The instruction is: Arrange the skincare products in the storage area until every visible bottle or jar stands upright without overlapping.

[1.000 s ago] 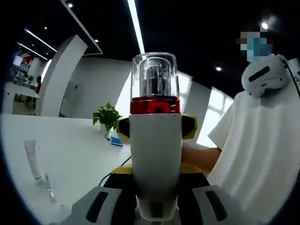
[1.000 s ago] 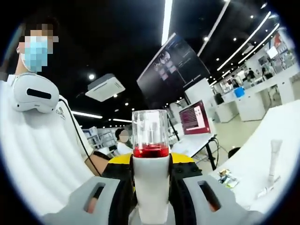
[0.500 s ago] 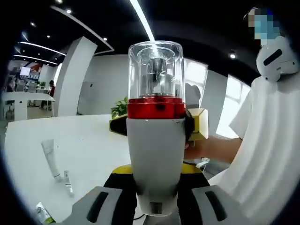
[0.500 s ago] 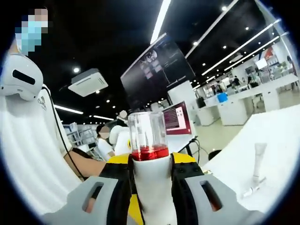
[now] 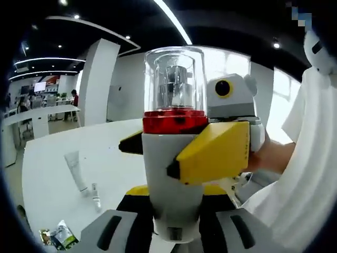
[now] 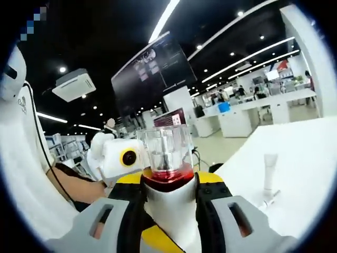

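Observation:
A white pump bottle (image 5: 174,174) with a red collar and a clear cap stands upright between my left gripper's (image 5: 172,229) jaws, which are shut on its lower body. My right gripper (image 5: 213,153), yellow, comes in from the right and clamps the same bottle just below the red collar. In the right gripper view that bottle (image 6: 167,192) rises between my right gripper's (image 6: 168,224) jaws, with the left gripper (image 6: 132,177) against it on the left. A white tube (image 5: 76,171) and a thin smaller tube (image 5: 95,196) lie flat on the white table (image 5: 47,158).
Small sachets (image 5: 60,237) lie near the table's front edge. The white tube (image 6: 269,171) and the thin one (image 6: 269,199) rest on the table (image 6: 305,158) at the right. A person in a white shirt (image 5: 310,174) stands close behind the bottle.
Both views have swung round with the bottle still held. The yellow right gripper now shows in front of the bottle in the left gripper view, and the left gripper has come into the right one.

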`<state>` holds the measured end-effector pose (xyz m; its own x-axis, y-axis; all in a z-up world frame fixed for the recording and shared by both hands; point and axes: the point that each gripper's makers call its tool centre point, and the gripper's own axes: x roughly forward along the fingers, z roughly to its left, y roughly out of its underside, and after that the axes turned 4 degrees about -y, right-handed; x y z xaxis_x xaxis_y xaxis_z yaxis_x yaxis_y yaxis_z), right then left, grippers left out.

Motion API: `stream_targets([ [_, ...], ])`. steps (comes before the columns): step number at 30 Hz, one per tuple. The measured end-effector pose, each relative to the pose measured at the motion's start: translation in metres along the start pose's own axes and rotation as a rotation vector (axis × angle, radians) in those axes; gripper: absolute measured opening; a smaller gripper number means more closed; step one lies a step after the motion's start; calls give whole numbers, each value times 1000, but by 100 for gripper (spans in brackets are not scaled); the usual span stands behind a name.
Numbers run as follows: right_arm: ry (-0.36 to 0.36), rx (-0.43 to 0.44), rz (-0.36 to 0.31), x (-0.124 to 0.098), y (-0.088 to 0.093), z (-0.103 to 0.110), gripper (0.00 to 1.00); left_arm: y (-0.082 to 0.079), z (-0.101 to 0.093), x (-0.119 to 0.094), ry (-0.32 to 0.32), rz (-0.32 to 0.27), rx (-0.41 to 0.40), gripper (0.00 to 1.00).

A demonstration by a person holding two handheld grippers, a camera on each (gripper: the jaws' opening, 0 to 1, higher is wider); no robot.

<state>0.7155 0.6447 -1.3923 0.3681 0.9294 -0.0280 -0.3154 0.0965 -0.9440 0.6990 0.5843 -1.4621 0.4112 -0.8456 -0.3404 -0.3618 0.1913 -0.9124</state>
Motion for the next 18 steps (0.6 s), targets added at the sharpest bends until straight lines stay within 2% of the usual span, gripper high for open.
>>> stream_targets([
  [4, 57, -21, 18, -3, 5, -5, 35, 5, 2, 4, -53, 39, 53, 31],
  [9, 96, -14, -8, -6, 5, -7, 35, 5, 4, 6, -100, 60, 95, 31],
  [14, 125, -70, -19, -11, 2, -5, 34, 4, 0, 7, -111, 37, 88, 31],
  [18, 143, -67, -12, -16, 9, -5, 33, 10, -5, 9, -108, 42, 92, 32],
])
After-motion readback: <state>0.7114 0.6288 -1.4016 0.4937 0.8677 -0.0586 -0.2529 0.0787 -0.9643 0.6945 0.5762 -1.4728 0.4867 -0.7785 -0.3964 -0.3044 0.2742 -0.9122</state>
